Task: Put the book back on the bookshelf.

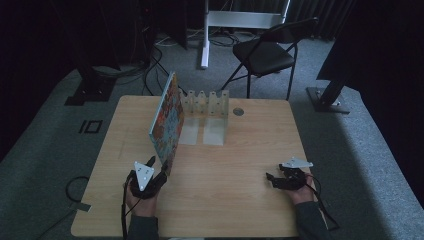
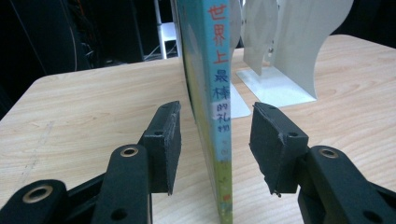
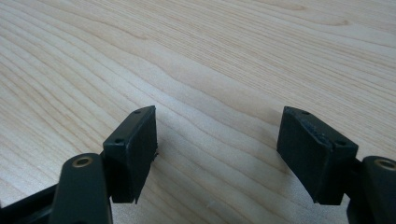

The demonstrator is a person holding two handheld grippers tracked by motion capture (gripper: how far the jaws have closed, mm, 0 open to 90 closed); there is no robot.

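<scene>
A thin picture book (image 1: 167,120) with a colourful cover stands on its edge on the wooden table (image 1: 230,200), its far end near a white bookend rack (image 1: 206,102). In the left gripper view its blue-green spine (image 2: 217,70) with red Chinese characters rises between the two jaws, with a small gap on each side. My left gripper (image 1: 162,172) (image 2: 215,121) is open around the book's near end. My right gripper (image 1: 270,179) (image 3: 217,140) is open low over bare wood at the front right, with nothing between its jaws.
The white metal bookends (image 2: 299,51) stand just behind the book on flat base plates. A small round grommet (image 1: 238,111) sits in the tabletop at the back. A black folding chair (image 1: 265,50) and stand legs are on the carpet beyond the table.
</scene>
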